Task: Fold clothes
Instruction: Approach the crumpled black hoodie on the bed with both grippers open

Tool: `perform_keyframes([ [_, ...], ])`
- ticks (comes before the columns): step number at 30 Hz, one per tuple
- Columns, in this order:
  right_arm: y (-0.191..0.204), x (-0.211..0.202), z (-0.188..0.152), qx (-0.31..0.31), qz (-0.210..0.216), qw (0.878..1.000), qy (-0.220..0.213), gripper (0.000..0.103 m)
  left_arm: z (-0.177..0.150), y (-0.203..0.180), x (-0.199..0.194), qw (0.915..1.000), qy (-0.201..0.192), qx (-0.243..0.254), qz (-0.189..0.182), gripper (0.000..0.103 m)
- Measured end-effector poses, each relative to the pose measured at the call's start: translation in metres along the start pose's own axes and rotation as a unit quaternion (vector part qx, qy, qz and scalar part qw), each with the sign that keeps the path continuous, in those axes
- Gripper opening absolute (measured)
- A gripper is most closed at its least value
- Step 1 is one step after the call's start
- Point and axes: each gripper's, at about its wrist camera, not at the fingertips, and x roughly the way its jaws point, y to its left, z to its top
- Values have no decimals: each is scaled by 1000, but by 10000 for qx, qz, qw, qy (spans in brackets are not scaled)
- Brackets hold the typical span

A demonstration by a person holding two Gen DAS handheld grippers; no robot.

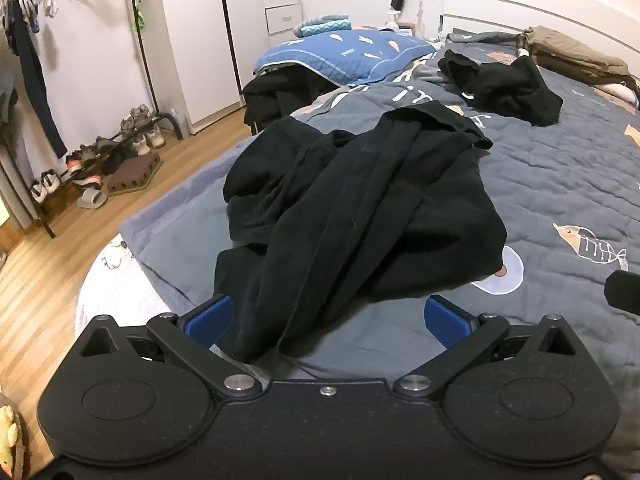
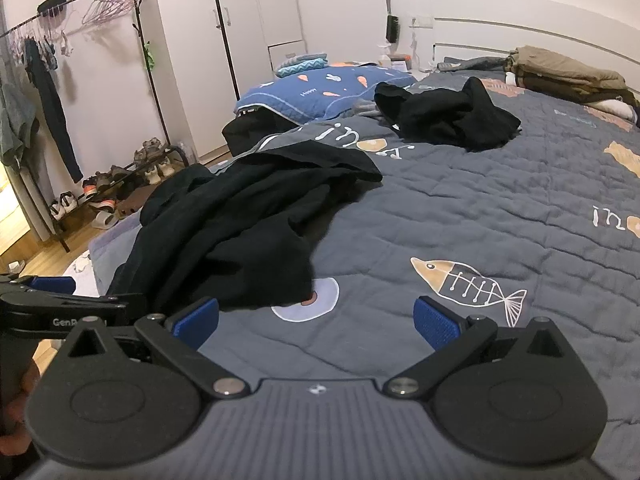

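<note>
Bedroom, mid-chore: the left gripper [image 1: 327, 318] hangs with its jaws spread as wide as they go, gripping nothing, though a dark fold of the nearest garment [image 1: 352, 208] trails in between the blue pads [image 1: 210, 318] without either pad pressing on it. The right gripper [image 2: 316, 318] is equally wide and equally empty, with only bare quilt [image 2: 460, 208] between its jaws; the garment's near edge lies at about eleven o'clock from them.

The garment is a crumpled black heap on the near-left part of the bed, twisted over itself, its seams and hems hard to pick out against the dark cloth. A second black pile [image 2: 448, 116] sits well apart at one o'clock in the right view, and a folded tan stack [image 2: 568, 76] lies beyond it near the headboard. A blue pillow [image 1: 340, 54] rests at twelve o'clock; a clothes rack [image 2: 72, 80] and shoes [image 2: 108, 188] stand at ten o'clock, off the bed.

Folding appears not yet begun. The risks from here: closing the left jaws on the bunched fold could catch several layers at once, so the heap would lift as a knot rather than spread flat. With black on black, a pinch could land on a sleeve rather than a hem. The heap lies close to the bed's left edge, so a hard tug that way could drag it towards the floor.
</note>
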Motion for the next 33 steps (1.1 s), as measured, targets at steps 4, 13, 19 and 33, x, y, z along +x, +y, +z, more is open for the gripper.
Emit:
perform_keyframes([
  [4,-1,0,-1,4,-1,10000,-21,103,0,1,-1,10000,-50,4,56,103],
  [13,-3,0,0,44,32,10000,-36,103,0,3,0,9998,-102,3,142,103],
  [19,-2,-2,0,60,49,10000,-41,103,0,4,1,9999,-112,-33,92,103],
  [33,0,-2,1,65,53,10000,-14,103,-1,4,-1,9998,-171,-52,31,103],
])
